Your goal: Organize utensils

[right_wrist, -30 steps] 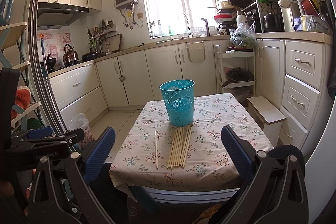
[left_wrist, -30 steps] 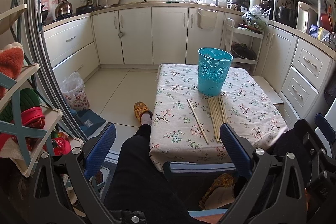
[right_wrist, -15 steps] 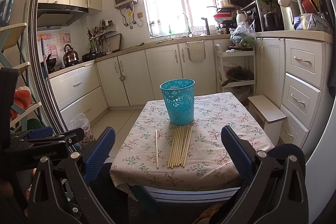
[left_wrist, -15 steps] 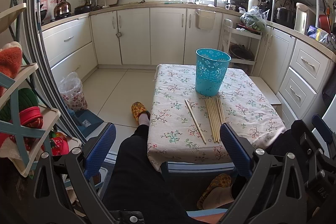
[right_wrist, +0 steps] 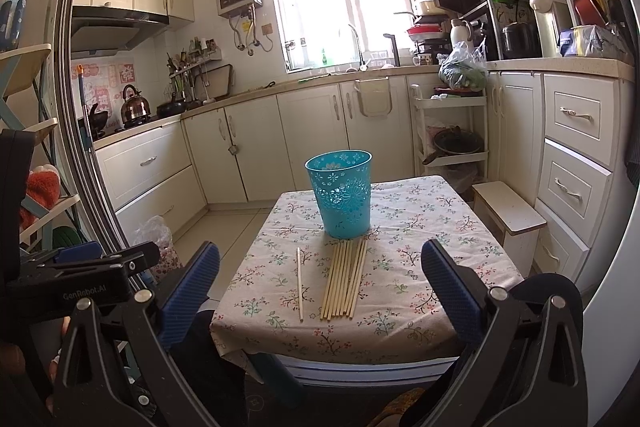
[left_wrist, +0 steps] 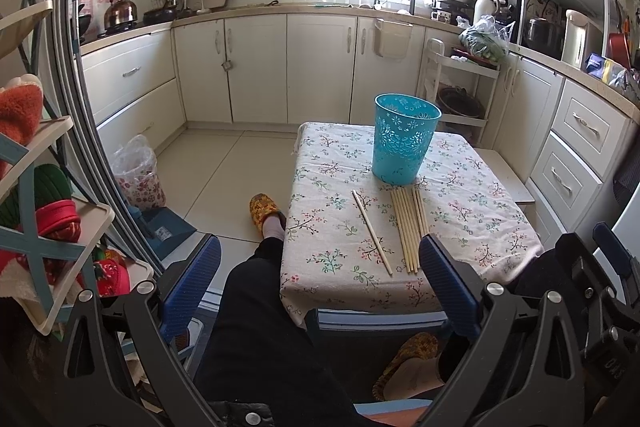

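A bundle of several wooden chopsticks lies on a small table with a floral cloth. One single chopstick lies apart to their left. A teal perforated plastic basket stands upright just behind them. My left gripper is open and empty, held short of the table's near edge. My right gripper is open and empty, also short of the near edge.
The person's black-clad leg and slippered foot are left of the table. A shelf rack with plush items stands at the left. White cabinets and a low stool flank the right.
The left gripper has shifted slightly, so the table sits a little further left and higher in its view. The right view is nearly unchanged. Both grippers stay open.
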